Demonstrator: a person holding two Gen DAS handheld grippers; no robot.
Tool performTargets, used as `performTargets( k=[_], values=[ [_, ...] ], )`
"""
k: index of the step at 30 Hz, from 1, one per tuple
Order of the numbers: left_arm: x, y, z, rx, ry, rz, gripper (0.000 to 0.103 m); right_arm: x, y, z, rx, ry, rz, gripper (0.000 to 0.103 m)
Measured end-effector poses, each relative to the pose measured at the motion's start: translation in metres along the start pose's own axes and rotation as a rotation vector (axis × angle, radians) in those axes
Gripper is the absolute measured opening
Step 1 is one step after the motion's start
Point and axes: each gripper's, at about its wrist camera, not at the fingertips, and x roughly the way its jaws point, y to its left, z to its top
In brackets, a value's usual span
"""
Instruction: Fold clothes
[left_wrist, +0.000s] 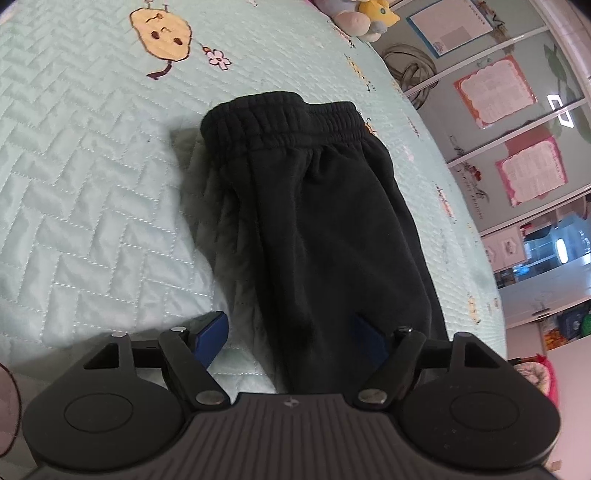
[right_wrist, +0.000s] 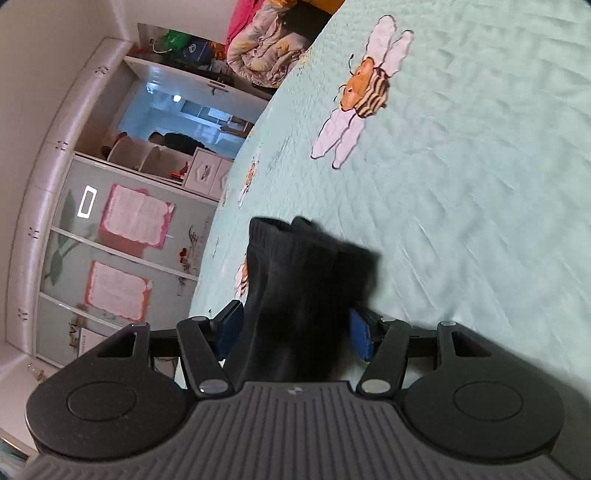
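The black sweatpants lie lengthwise on the quilted bed, between the spread fingers of the left gripper, while the right gripper straddles the ribbed cuffs without visibly pinching them, so the cuffs could slip free and spoil the fold.

Trousers lie on the quilt, plush toys behind.

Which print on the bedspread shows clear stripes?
The large bee in the right wrist view: orange, with a dark-striped body and pale wings. The round yellow face and the small pink flower in the left wrist view are unstriped.
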Motion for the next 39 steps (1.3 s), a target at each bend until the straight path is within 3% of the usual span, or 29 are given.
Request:
performTargets(
  k=[3, 4, 5, 7, 8, 9, 13, 18, 22, 24, 27, 29, 30, 31, 32, 35, 39],
  values=[
    [0.008, -0.010, 0.001, 0.016, -0.014, 0.022, 0.091, 0.025, 0.017, 0.004, -0.046, 0.028, -0.018, 0.055],
    [0.011, -0.014, 0.002, 0.017, -0.018, 0.028, 0.091, 0.031, 0.021, 0.006, -0.066, 0.048, -0.029, 0.037],
    [0.015, -0.016, 0.005, 0.014, -0.020, 0.032, 0.090, 0.035, 0.024, 0.008, -0.082, 0.064, -0.035, 0.010],
    [0.020, -0.021, 0.009, 0.005, -0.020, 0.026, 0.057, 0.035, 0.030, 0.014, -0.095, 0.079, -0.020, 0.010],
    [0.021, -0.022, 0.011, 0.000, -0.012, 0.021, 0.016, 0.033, 0.034, 0.017, -0.106, 0.081, -0.012, 0.010],
    [0.018, -0.025, 0.014, 0.003, -0.017, 0.025, 0.007, 0.027, 0.040, 0.018, -0.128, 0.069, 0.002, 0.009],
    [-0.034, -0.036, 0.023, 0.061, -0.115, -0.087, 0.005, -0.008, 0.067, 0.021, -0.193, 0.033, 0.067, 0.009],
    [-0.103, -0.020, 0.020, 0.060, -0.145, -0.166, 0.004, -0.052, 0.090, 0.029, -0.238, -0.004, 0.135, 0.008],
    [-0.114, 0.012, -0.002, 0.064, -0.099, -0.156, 0.006, -0.086, 0.075, 0.032, -0.229, -0.042, 0.148, 0.008],
    [-0.098, 0.041, -0.016, 0.028, -0.029, -0.093, 0.007, -0.083, 0.052, 0.029, -0.225, -0.014, 0.071, 0.009],
    [-0.090, 0.076, -0.034, -0.043, 0.043, -0.004, 0.015, -0.068, 0.004, 0.023, -0.202, 0.088, -0.140, 0.015],
    [-0.104, 0.089, -0.035, -0.070, 0.024, -0.018, 0.018, -0.078, -0.019, 0.021, -0.131, 0.085, -0.147, 0.018],
    [-0.113, 0.091, -0.033, -0.072, 0.009, -0.020, 0.026, -0.088, -0.020, 0.021, -0.123, 0.058, -0.140, 0.021],
    [-0.122, 0.088, -0.029, -0.061, -0.011, -0.008, 0.030, -0.098, -0.018, 0.021, -0.128, 0.029, -0.139, 0.031],
    [-0.131, 0.085, -0.025, -0.049, -0.031, 0.003, 0.033, -0.107, -0.010, 0.022, -0.168, -0.012, -0.156, 0.037],
    [-0.156, 0.068, -0.015, 0.001, -0.109, 0.031, 0.035, -0.130, 0.025, 0.021, -0.320, -0.153, -0.196, 0.037],
    [-0.171, 0.036, -0.018, 0.050, -0.185, -0.023, 0.045, -0.132, 0.068, 0.007, -0.502, -0.217, -0.123, 0.040]
  ],
)
